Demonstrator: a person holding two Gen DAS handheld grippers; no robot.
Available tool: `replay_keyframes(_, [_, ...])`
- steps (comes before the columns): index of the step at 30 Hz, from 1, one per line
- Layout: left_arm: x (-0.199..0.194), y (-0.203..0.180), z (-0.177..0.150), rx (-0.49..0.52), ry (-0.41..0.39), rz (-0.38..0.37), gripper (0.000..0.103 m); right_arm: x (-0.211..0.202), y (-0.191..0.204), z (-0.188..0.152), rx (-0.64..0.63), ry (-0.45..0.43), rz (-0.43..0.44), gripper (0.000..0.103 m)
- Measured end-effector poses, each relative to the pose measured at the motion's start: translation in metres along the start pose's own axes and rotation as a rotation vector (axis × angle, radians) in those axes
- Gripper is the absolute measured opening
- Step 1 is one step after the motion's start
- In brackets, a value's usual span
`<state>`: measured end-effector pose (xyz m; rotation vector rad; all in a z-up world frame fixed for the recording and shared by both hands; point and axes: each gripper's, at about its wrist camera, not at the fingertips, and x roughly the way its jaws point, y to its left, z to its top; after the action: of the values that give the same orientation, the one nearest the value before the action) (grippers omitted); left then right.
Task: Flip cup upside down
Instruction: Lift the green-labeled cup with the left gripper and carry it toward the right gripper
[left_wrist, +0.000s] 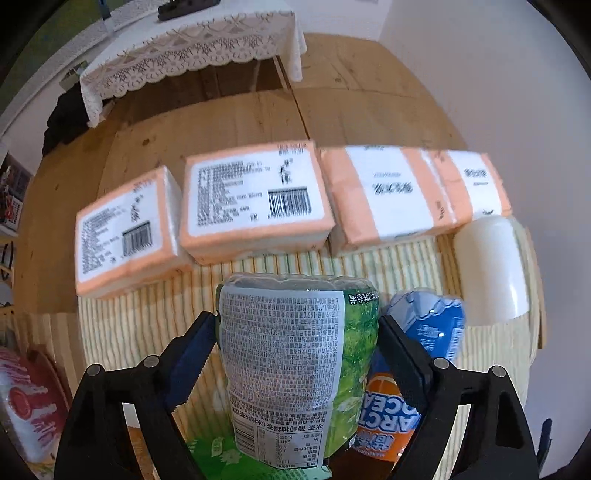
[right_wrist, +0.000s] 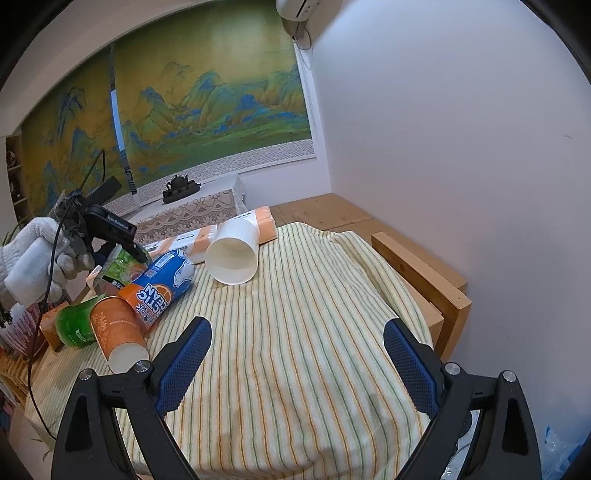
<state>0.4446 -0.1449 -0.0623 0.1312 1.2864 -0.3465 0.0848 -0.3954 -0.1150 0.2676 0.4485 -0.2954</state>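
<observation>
A white paper cup (right_wrist: 233, 254) lies on its side on the striped cloth (right_wrist: 295, 332), its open mouth toward my right gripper; it also shows in the left wrist view (left_wrist: 489, 266) at the right. My right gripper (right_wrist: 297, 350) is open and empty, low over the cloth, well short of the cup. My left gripper (left_wrist: 297, 336) is shut on a green-labelled bottle (left_wrist: 295, 362), held bottom-forward; in the right wrist view it sits at the far left (right_wrist: 118, 258), held by a gloved hand (right_wrist: 33, 258).
A blue and orange bottle (right_wrist: 162, 288) lies left of the cup, with an orange paper cup (right_wrist: 118, 336) and a green cup (right_wrist: 75, 325) nearby. Orange tissue packs (left_wrist: 255, 199) line the cloth's far edge. A wooden ledge (right_wrist: 417, 266) and white wall stand right.
</observation>
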Motion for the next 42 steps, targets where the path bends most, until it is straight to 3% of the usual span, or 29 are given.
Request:
replay_keyframes(11, [-0.083,-0.004,-0.013,0.030,-0.159,-0.006,0.089,-0.005,0.010,0.002,-0.015,-0.013,0.024,0.092])
replay_keyframes(16, [-0.136,-0.011,-0.050,0.068,-0.234,-0.037,0.089,-0.012,0.011,0.004,-0.014,-0.031,0.034,0.092])
replay_keyframes(24, [-0.169,-0.023,-0.135,0.083,-0.307,-0.092,0.089,-0.024,0.014,0.003,-0.011,-0.047,0.056,0.092])
replay_keyframes(27, [-0.163,-0.022,-0.161,0.061,-0.285,-0.136,0.089,-0.031,0.017,0.000,-0.021,-0.051,0.063,0.092])
replay_keyframes(34, [-0.130,-0.016,-0.210,0.012,-0.123,-0.199,0.089,-0.045,0.022,-0.007,-0.036,-0.058,0.073,0.092])
replay_keyframes(42, [-0.070,0.009,-0.223,-0.093,0.027,-0.199,0.089,-0.055,0.034,-0.012,-0.057,-0.057,0.103,0.092])
